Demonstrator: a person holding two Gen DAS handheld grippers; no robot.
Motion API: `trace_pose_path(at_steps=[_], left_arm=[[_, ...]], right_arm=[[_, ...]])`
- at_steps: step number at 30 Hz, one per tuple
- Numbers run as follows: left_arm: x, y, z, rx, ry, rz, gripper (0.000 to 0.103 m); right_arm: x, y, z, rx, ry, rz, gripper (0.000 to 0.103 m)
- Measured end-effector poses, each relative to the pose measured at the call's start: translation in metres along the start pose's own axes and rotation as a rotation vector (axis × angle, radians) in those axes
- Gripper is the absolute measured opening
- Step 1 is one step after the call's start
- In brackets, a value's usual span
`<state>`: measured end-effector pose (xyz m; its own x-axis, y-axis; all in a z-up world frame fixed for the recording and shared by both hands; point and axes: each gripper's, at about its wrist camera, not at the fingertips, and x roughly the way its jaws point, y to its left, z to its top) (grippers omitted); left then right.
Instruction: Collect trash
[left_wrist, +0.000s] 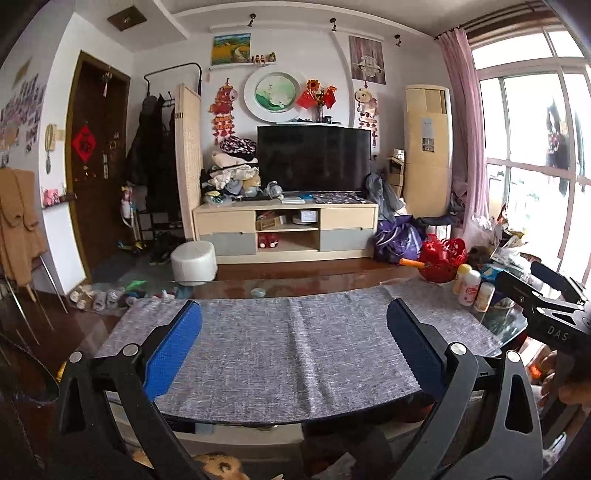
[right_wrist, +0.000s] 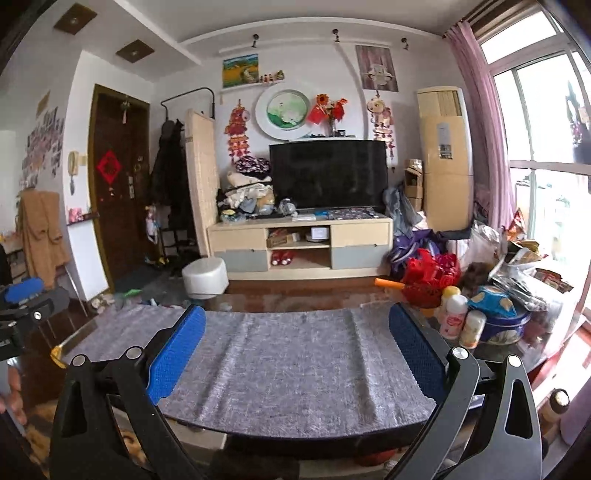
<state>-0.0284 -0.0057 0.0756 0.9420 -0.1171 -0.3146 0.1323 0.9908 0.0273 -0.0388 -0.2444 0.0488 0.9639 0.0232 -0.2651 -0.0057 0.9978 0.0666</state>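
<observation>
Snack packets (right_wrist: 524, 251) cut off at right edge (labels unreadable)

Right hand-held gripper (right_wrist: 295, 347) gapes empty above grey cloth (right_wrist: 280, 354).

Grey cloth (left_wrist: 295, 350) covers the table's middle. At the table's right end: red basket (left_wrist: 441, 258), three small white bottles (left_wrist: 469, 288), blue tin (right_wrist: 502, 325). Beyond the far edge: white stool (left_wrist: 193, 262), TV (left_wrist: 314, 158) on low cabinet (left_wrist: 286, 229), door (left_wrist: 98, 155) far left.
</observation>
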Motion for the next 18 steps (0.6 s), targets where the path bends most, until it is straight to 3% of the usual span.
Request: trace_pose_path(at_steps=[7,18], left_arm=[[-0.001,0.008,-0.011,-0.05,0.025,-0.01,0.095],[-0.004,0.007,-0.018,-0.05,0.032,-0.041,0.095]], right_arm=[[-0.005,0.009,-0.007,-0.016,-0.001,-0.017,0.1],[-0.003,0.012,-0.011,-0.012,0.013,0.0,0.1]])
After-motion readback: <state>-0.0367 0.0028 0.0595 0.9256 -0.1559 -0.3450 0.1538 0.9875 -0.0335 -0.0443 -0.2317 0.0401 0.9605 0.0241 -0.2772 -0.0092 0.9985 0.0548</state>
